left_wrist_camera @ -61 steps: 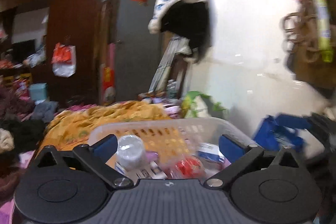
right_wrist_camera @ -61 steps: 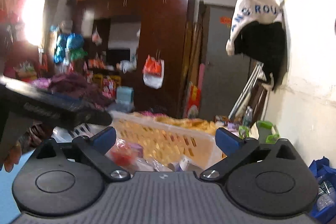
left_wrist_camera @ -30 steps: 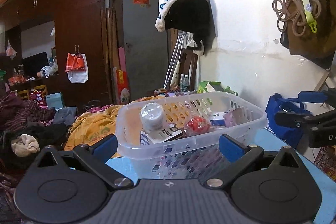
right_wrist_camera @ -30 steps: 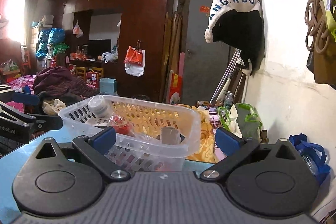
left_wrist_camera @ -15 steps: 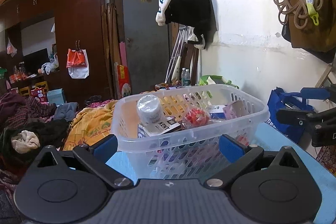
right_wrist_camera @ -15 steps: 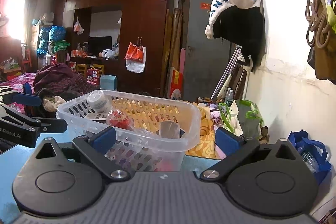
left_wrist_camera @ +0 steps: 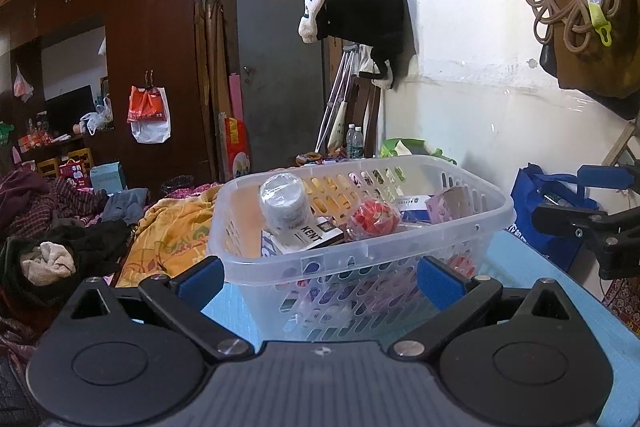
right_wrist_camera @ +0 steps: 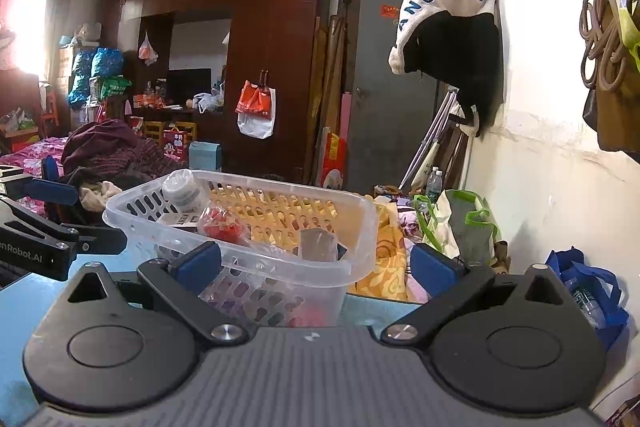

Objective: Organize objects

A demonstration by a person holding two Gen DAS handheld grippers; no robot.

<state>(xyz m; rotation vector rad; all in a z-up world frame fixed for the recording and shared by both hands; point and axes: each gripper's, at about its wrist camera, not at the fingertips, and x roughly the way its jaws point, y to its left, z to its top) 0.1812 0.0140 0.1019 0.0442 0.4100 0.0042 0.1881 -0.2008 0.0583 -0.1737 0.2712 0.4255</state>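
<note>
Your clear plastic basket (left_wrist_camera: 420,239) sits on the blue tabletop (left_wrist_camera: 560,291), in front of both grippers. Inside it: a box reading "KENT" (left_wrist_camera: 308,233), a wrapped white roll (left_wrist_camera: 282,201), a red packet (left_wrist_camera: 372,219). Your left gripper (left_wrist_camera: 320,279) has its jaws wide open, empty; same for your right gripper (right_wrist_camera: 314,263). A white hat (right_wrist_camera: 444,7) on the wall reads "ANGROU". Dark wardrobe (right_wrist_camera: 272,47), grey door (left_wrist_camera: 276,67), cluttered bed (left_wrist_camera: 168,231) behind.
</note>
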